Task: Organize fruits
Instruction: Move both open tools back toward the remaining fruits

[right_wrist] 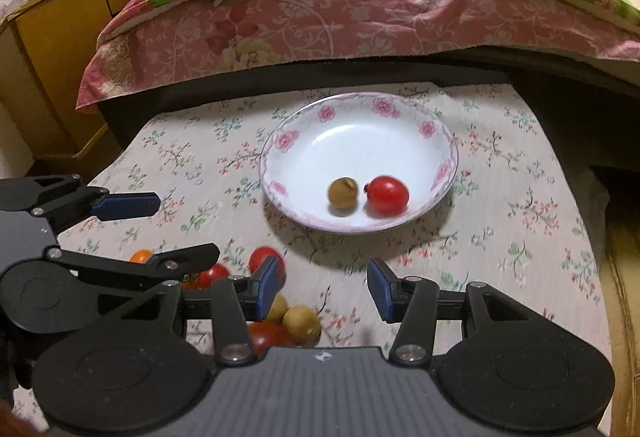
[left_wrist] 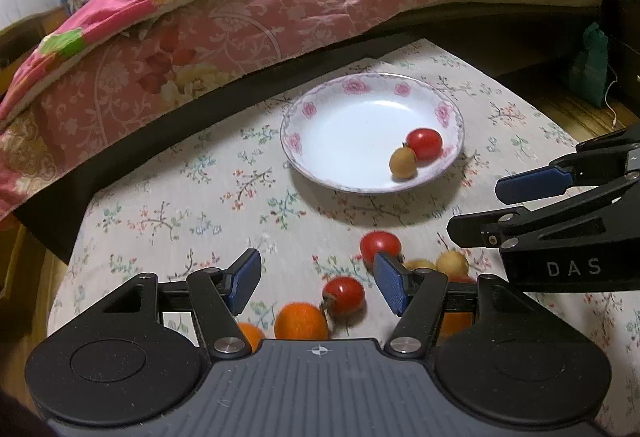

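On the floral tablecloth [right_wrist: 520,221] beside the bed [right_wrist: 360,21] we find a shallow white plate [right_wrist: 440,141] with a pink flower rim, set toward the far side of the table. We note two fruits in it: a red cherry tomato [right_wrist: 387,195] and a small tan fruit, probably a longan [right_wrist: 343,193]; they lie close together near the plate's near edge, which we judge is where they rolled to rest on the sloping wall.

Nearer to us the remaining fruit lies loose on the cloth in a cluster: red cherry tomatoes [left_wrist: 344,295], small oranges [left_wrist: 301,321] and pale yellow-tan fruits [left_wrist: 452,263]. They are well short of the plate and partly hidden under the tools.

We observe the left gripper [left_wrist: 316,283] with its blue pads apart and nothing clamped; a tomato sits on the cloth below the gap, not pressed by either pad. The right gripper [right_wrist: 326,291] likewise stands with its jaws apart and empty, bare cloth between the pads, the tan fruits just to its left.

Both tools point down at the loose cluster. We judge the sorting as barely begun, with most fruit still off the plate.
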